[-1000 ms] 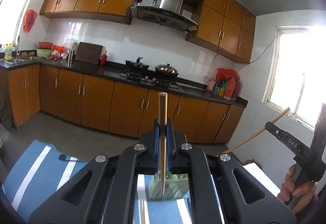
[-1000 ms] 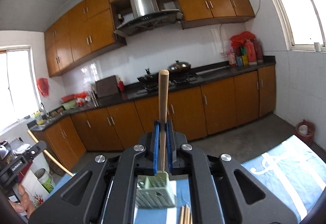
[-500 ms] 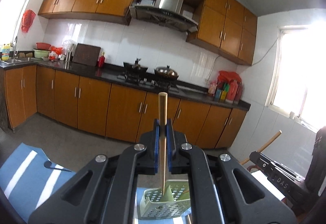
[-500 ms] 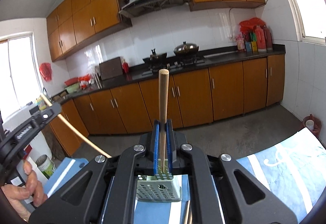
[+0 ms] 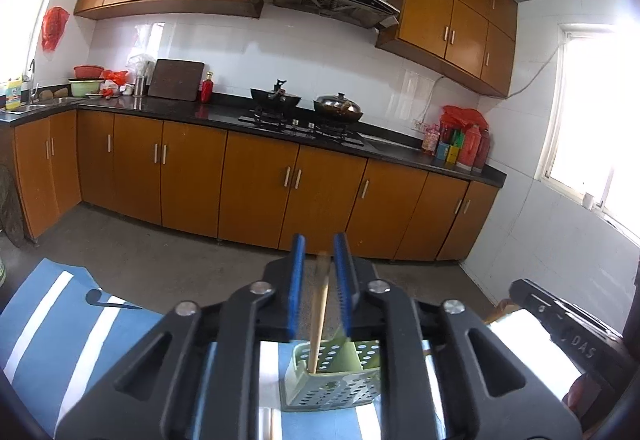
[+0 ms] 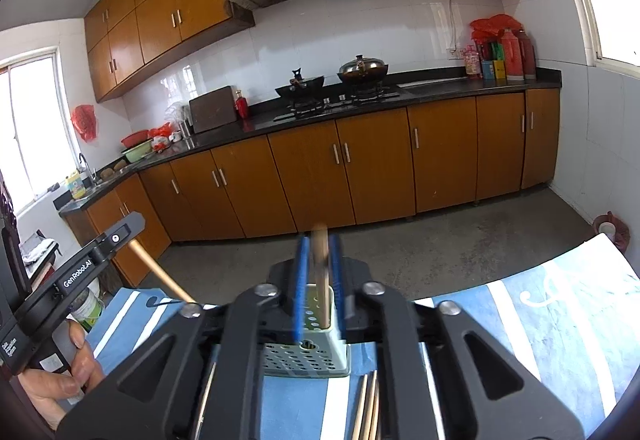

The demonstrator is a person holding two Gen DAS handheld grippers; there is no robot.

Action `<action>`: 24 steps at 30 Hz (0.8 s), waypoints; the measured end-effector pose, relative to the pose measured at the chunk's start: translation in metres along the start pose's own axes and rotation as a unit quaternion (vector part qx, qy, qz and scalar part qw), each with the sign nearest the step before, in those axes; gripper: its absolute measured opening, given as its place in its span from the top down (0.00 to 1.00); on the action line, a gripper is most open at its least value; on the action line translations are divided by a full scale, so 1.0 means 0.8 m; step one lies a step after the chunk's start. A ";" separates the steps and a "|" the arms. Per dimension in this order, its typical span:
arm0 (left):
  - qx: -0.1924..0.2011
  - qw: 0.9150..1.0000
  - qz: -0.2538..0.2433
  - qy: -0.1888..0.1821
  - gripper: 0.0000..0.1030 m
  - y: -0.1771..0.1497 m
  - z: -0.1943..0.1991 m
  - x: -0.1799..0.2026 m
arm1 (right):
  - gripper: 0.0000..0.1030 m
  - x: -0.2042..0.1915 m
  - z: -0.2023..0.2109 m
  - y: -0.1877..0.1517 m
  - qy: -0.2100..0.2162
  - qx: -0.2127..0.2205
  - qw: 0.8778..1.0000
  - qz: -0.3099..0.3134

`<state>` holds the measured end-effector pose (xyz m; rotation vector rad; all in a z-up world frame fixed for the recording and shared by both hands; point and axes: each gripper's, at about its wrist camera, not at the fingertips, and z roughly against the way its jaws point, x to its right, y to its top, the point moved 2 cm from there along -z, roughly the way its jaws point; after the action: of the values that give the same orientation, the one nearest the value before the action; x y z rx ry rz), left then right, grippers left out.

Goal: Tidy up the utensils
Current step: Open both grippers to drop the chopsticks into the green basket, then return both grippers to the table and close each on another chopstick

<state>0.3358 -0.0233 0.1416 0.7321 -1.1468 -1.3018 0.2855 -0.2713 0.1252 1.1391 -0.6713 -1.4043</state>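
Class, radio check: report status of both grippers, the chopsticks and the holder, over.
Left gripper open, wooden chopstick dropping into pale green perforated plastic holder. Right gripper open, its chopstick dropping too. Spare chopsticks on striped cloth. Nothing obstructing.

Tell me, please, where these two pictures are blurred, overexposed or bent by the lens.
Left wrist view: the window at right is blown out to white; the top of the chopstick between the open left tongs is smeared by motion; cabinet lines bow. Right wrist view: the chopstick between the right tongs is blurred too; the window at left glares; the countertop curves.
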 end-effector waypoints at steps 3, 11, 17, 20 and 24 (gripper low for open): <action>0.008 1.000 0.011 0.004 0.77 0.008 0.019 -0.013 | 0.72 0.007 0.024 0.004 -0.005 0.016 1.000 -0.003; -0.015 0.999 -0.006 0.035 0.69 -0.036 0.091 -0.058 | 0.72 0.057 0.061 -0.061 -0.049 -0.036 0.998 -0.018; -0.102 0.992 -0.027 0.068 0.70 -0.143 0.106 -0.105 | 0.74 0.084 0.013 -0.196 -0.059 -0.190 0.980 -0.033; -0.156 0.985 -0.013 0.067 0.70 -0.197 0.105 -0.127 | 0.81 0.075 -0.002 -0.243 -0.051 -0.233 0.970 -0.037; -0.190 0.980 0.011 0.065 0.70 -0.237 0.110 -0.146 | 0.82 0.062 -0.016 -0.267 -0.045 -0.255 0.965 -0.037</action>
<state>0.2009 0.0716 -0.0313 0.5106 -0.7680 -1.3816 0.2168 -0.2760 -0.0832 0.6994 -0.2991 -1.5832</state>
